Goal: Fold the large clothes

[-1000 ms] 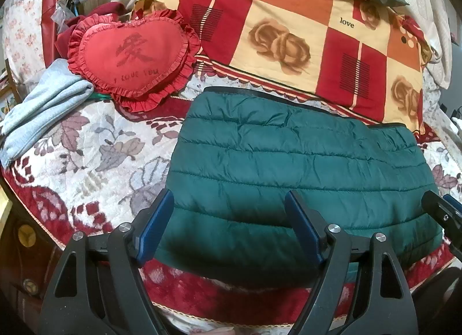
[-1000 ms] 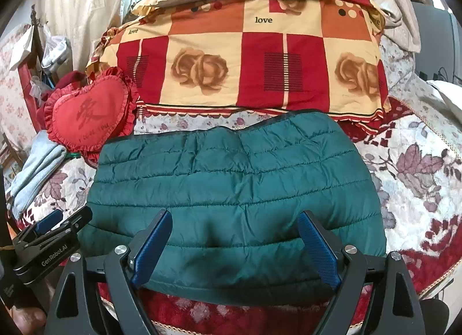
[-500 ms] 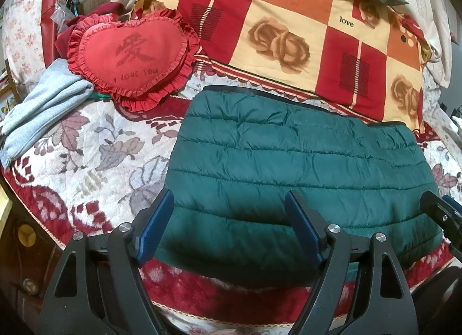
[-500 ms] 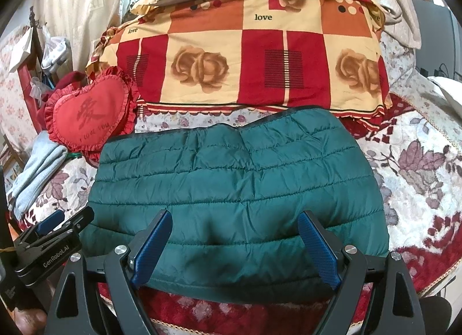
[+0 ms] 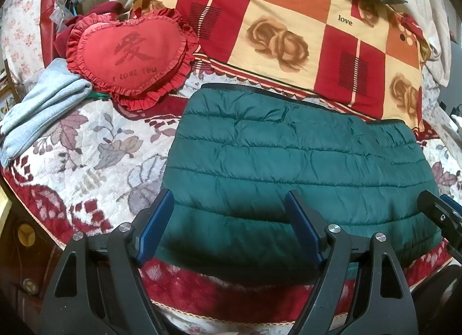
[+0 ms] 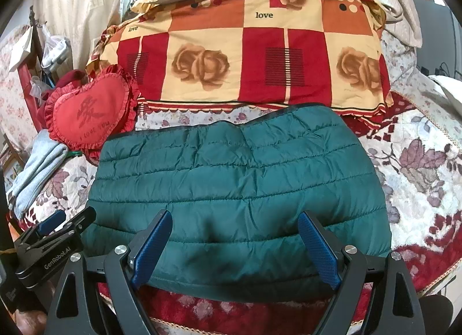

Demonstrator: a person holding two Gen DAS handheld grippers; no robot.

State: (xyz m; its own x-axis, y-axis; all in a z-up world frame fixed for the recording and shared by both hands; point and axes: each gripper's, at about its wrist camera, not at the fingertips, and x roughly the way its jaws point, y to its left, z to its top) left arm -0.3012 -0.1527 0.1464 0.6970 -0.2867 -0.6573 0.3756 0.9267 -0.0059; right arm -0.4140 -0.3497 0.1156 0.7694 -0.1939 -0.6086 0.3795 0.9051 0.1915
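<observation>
A dark green quilted down jacket (image 5: pixel 288 162) (image 6: pixel 236 185) lies folded into a flat rectangle on the floral bedspread (image 5: pixel 86 156) (image 6: pixel 418 176). Its near hem runs just past both pairs of fingers. My left gripper (image 5: pixel 228 205) hovers open over the jacket's near left part, blue pads wide apart, nothing between them. My right gripper (image 6: pixel 234 228) hovers open over the near middle of the jacket, also holding nothing. Each gripper shows at the edge of the other's view: the right gripper (image 5: pixel 441 213) and the left gripper (image 6: pixel 55 237).
A red heart cushion (image 5: pixel 130 55) (image 6: pixel 89 112) and folded light-blue cloth (image 5: pixel 43 101) (image 6: pixel 37 170) lie left of the jacket. A red-and-cream checked quilt (image 5: pixel 288 35) (image 6: pixel 245 61) is piled behind it. The bed's near edge (image 5: pixel 231 314) runs under the grippers.
</observation>
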